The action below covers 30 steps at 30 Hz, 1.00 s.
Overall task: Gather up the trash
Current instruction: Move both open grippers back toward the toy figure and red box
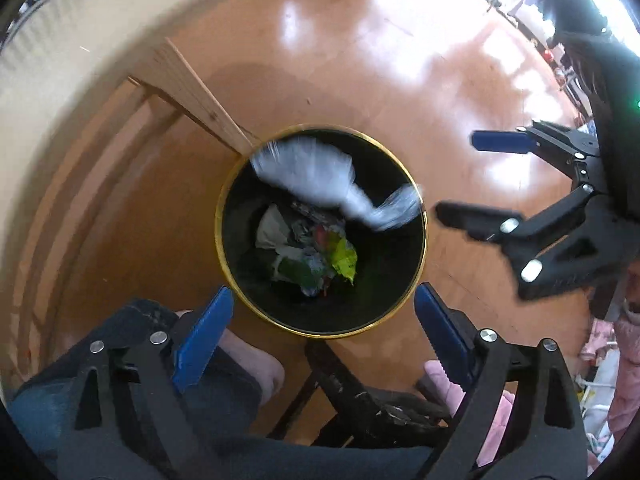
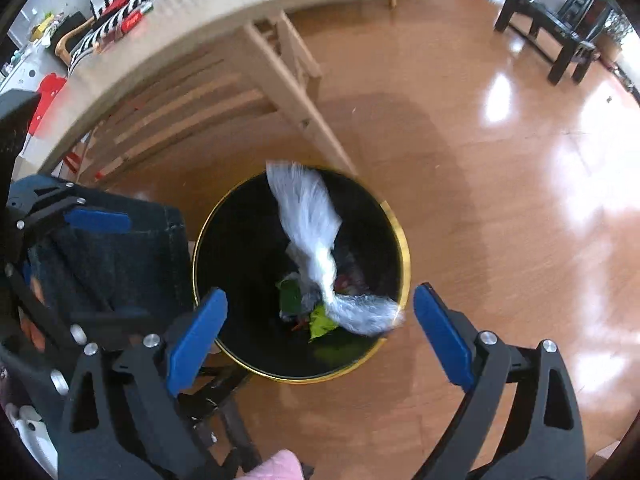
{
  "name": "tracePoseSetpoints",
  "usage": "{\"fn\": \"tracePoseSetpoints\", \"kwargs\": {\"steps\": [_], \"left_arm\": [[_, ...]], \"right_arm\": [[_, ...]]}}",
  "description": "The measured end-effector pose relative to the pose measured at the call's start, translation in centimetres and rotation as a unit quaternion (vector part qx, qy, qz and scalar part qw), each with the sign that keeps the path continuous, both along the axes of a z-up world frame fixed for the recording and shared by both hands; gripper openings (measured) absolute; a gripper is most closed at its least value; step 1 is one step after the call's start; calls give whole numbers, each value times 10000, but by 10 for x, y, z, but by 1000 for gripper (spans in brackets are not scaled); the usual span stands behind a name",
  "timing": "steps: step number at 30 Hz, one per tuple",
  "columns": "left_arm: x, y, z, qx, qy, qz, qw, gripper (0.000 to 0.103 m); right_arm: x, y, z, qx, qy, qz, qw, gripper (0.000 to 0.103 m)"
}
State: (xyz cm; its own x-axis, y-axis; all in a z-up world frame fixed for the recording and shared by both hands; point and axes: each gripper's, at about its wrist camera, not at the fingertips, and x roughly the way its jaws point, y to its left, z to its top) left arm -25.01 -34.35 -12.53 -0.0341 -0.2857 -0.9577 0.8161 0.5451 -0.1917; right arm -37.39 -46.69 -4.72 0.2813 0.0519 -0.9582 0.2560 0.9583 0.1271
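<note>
Floor [image 2: 500, 240], bin [image 1: 219, 216] and bag [image 1: 320, 176]: the black, gold-rimmed bin stands by a wooden table leg, older litter at its bottom, and the blurred white bag lies across its mouth, one end over the rim. Left gripper [image 1: 324, 328] and right gripper [image 2: 320, 328] both gape wide above it, holding nothing. Good practice is probably to let the bag settle, then nudge the overhanging end inside.

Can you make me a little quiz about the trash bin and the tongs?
1. True or false: the left tongs hold the white plastic bag.
2. What colour is the bin's rim? A) gold B) red C) white
3. Fill in: the bin stands on a shiny ____ floor.

Key: 1 false, both tongs are open and the bag is blurred over the bin. 2 A. 3 wooden.
</note>
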Motion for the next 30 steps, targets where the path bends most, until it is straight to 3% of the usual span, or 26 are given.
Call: {"fn": "tracePoseSetpoints", "kwargs": {"steps": [6, 10, 15, 19, 22, 25, 30], "left_arm": [[59, 74, 62, -425, -565, 981, 9927, 92], [113, 148, 92, -645, -475, 1776, 9808, 92], [185, 236, 103, -23, -797, 2709, 9593, 92], [236, 283, 104, 192, -488, 3230, 9449, 92], [267, 304, 100, 385, -490, 3535, 9333, 92], [281, 305, 90, 598, -546, 3521, 9325, 92], [302, 300, 62, 880, -408, 3097, 9459, 92]], "right_arm": [[10, -22, 54, 109, -801, -468, 9956, 96], [51, -6, 69, 358, -871, -56, 9955, 96], [135, 44, 79, 616, -841, 772, 9916, 96], [204, 89, 82, 657, -665, 1476, 9846, 96], [250, 128, 74, 624, -506, 2002, 9765, 96], [293, 166, 55, 598, -256, 2402, 9685, 96], [343, 207, 32, 429, 140, 2951, 9544, 96]]}}
